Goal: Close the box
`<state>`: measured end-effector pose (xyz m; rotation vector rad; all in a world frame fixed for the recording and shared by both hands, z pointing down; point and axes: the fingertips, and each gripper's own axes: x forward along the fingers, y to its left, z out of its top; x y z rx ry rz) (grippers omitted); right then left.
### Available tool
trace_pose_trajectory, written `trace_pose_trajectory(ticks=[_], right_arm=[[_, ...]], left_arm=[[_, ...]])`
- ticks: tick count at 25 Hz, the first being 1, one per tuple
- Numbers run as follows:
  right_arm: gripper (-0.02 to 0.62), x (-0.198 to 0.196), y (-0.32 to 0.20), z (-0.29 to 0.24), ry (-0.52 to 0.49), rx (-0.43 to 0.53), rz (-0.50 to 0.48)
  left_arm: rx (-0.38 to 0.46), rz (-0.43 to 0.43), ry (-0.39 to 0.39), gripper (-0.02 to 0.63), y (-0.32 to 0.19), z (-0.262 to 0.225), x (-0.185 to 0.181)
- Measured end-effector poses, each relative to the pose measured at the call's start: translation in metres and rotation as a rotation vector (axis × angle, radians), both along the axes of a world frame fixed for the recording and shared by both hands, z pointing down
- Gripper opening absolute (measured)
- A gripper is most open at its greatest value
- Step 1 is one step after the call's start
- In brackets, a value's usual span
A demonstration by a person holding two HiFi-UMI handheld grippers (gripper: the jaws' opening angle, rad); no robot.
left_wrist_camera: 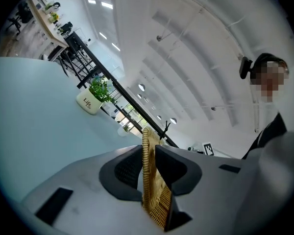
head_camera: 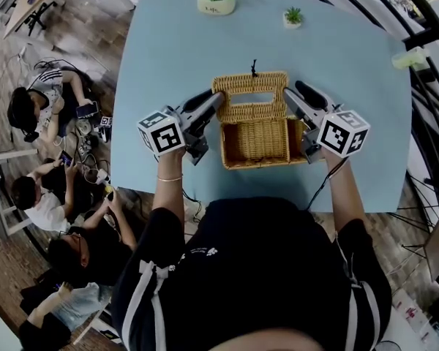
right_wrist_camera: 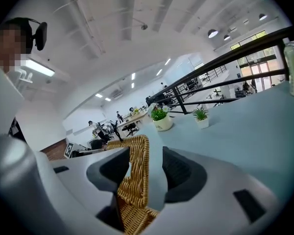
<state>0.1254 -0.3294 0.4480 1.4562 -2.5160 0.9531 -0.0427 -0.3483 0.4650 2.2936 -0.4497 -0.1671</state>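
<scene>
The fingers (left_wrist_camera: 172, 166) of the left gripper (head_camera: 215, 101) pinch the left edge of the wicker lid (head_camera: 250, 96), with the weave caught between the 2 pads. On the right gripper (head_camera: 290, 95) the fingers (right_wrist_camera: 180, 173) stand apart around the lid's right edge: the weave leans on 1 pad and a gap shows at the other. The lid stands tilted back behind the open box (head_camera: 262, 164), which sits on the blue table (head_camera: 168, 42) in front of the person.

The step in hand looks like taking hold of the lid at both ends. To do it well, the right gripper should likely close until both pads bear on the weave before any swing begins, so the 2 sides carry evenly. Then both should bring the lid forward and down together at 1 pace, square to the box's rim, since wicker probably twists under a lopsided pull.
</scene>
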Motion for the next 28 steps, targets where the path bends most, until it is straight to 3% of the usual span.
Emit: trace_pose_trajectory(ticks=[10,17,28], right_arm=[[0.197,-0.011,0.006,-0.017,0.014,0.075,-0.081],[0.152,-0.02,0.021,-0.025,0.011,0.096,-0.126],[0.141,-0.021,0.039,-0.03,0.023,0.113,-0.113]], left_arm=[[0.129,0.074,-0.003,0.066,0.02,-0.016,0.0],[0.199,0.04,-0.074,0.07,0.03,-0.018,0.0],[0.301,0.038,-0.151,0.1,0.046,-0.024,0.002]])
